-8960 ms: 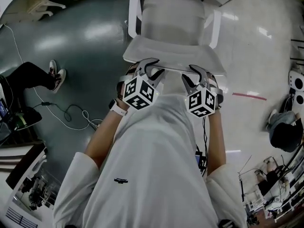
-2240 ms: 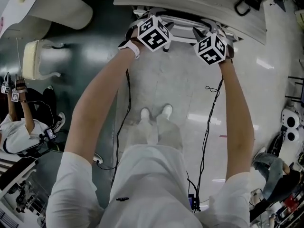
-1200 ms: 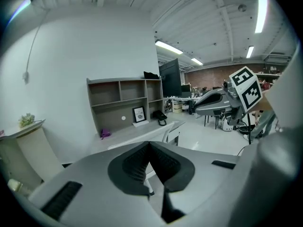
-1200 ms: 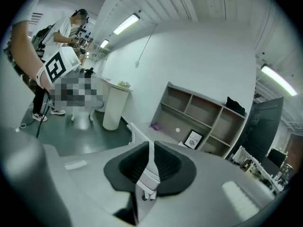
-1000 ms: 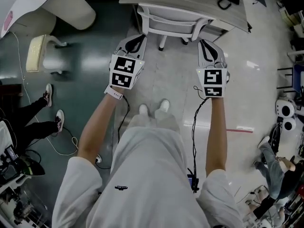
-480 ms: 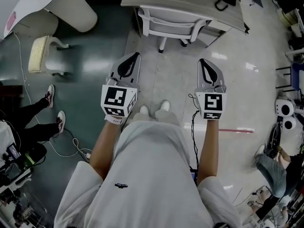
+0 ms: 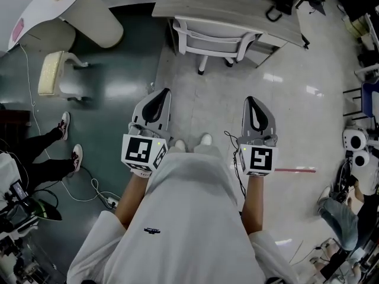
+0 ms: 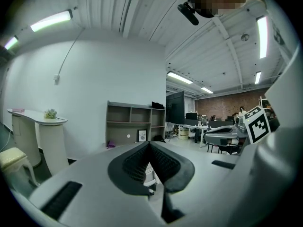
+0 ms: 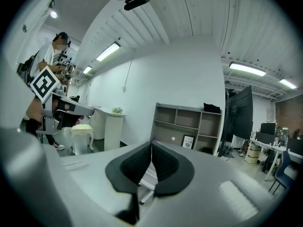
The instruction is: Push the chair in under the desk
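Observation:
The white chair (image 7: 214,37) stands pushed in under the grey desk (image 7: 228,2) at the top of the head view, its back and armrests showing. My left gripper (image 7: 164,92) and right gripper (image 7: 250,100) hang well back from it, close to my body, both shut with nothing between the jaws. In the left gripper view the left gripper (image 8: 149,143) points at the shelved desk (image 8: 135,126), and a sliver of the chair (image 8: 149,171) shows between the pads. In the right gripper view the right gripper (image 9: 151,144) frames the chair (image 9: 148,174) too.
A cream stool (image 7: 54,73) and a curved white counter (image 7: 71,10) stand to the left. A person's legs and shoes (image 7: 56,147) and cables (image 7: 98,188) lie on the dark floor at left. Equipment and another person (image 7: 349,218) crowd the right edge.
Both grippers have drawn back from the chair toward my body, and I have stepped away from the desk. The chair stays under the desk.

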